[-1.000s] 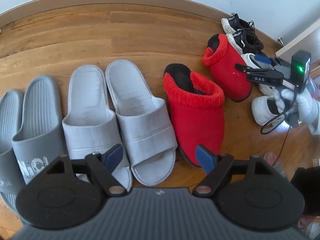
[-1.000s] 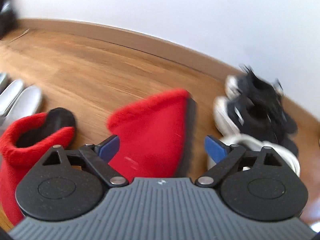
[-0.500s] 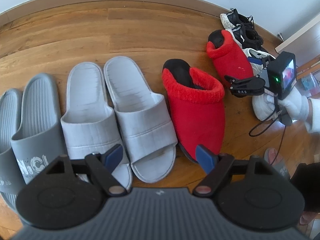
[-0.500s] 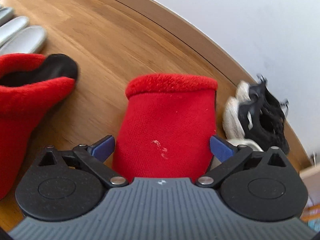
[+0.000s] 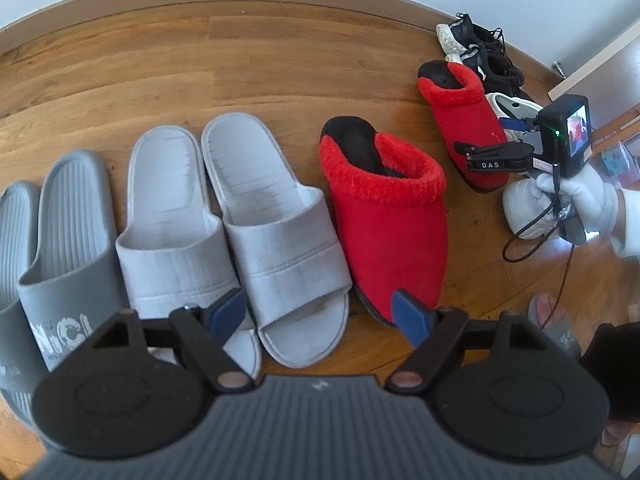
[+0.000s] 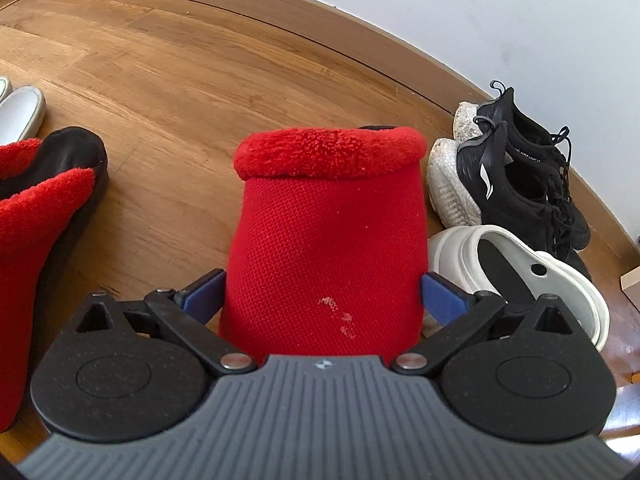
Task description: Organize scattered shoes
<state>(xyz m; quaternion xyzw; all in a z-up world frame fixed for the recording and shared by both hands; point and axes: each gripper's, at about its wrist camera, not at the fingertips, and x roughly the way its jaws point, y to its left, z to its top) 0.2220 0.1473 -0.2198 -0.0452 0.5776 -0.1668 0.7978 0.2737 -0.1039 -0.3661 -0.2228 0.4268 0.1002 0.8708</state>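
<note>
- The right gripper [image 6: 322,296] has its blue pads against either flank of a red slipper [image 6: 326,240], clamped across the toe end, with the fleecy collar pointing toward the far wall.
- That held red slipper [image 5: 466,128] shows in the left wrist view at the far right of the floor, with the right gripper [image 5: 486,156] reaching in from the right and a white-gloved hand [image 5: 580,196] behind it.
- The second red slipper [image 5: 386,220] lies flat on the wooden floor [image 5: 240,64], to the left of the held one and apart from it; its black insole faces up.
- Left of it sits a pair of light grey slides [image 5: 236,232], side by side and touching, and further left a pair of dark grey ribbed slides [image 5: 56,264], so these form a row.
- The left gripper [image 5: 320,312] hangs over the near ends of the light grey slide and the second red slipper, its prongs spread wide with nothing between them.
- Just right of the held slipper stand two black sneakers [image 6: 516,176] with white soles, close to the skirting board [image 6: 280,4].
- Nearer than the sneakers lies a white clog [image 6: 532,276], right beside the gripper's right pad.
</note>
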